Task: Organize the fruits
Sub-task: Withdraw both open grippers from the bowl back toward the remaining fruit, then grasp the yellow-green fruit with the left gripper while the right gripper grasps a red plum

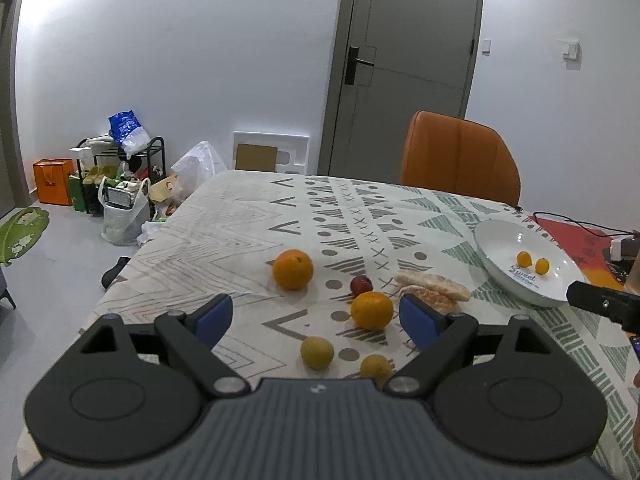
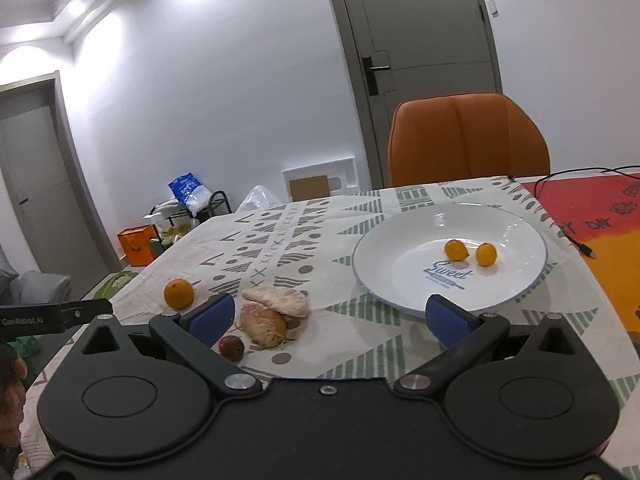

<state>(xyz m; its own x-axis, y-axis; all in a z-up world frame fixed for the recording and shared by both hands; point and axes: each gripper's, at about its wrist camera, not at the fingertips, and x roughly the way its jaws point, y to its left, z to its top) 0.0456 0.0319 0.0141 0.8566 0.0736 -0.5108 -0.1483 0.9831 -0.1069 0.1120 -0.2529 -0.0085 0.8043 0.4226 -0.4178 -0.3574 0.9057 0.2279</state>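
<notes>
Fruit lies loose left of the white plate (image 2: 372, 280), which holds two kumquats (image 2: 456, 250). Left gripper (image 1: 316, 320) and right gripper (image 2: 328, 318) gape empty; nudged oranges (image 1: 372, 310) might roll off.

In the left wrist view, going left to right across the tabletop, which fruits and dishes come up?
Large round orange → yellow-green round fruit → small dark red fruit → peeled pale citrus pieces → white plate holding two small orange fruits.
</notes>
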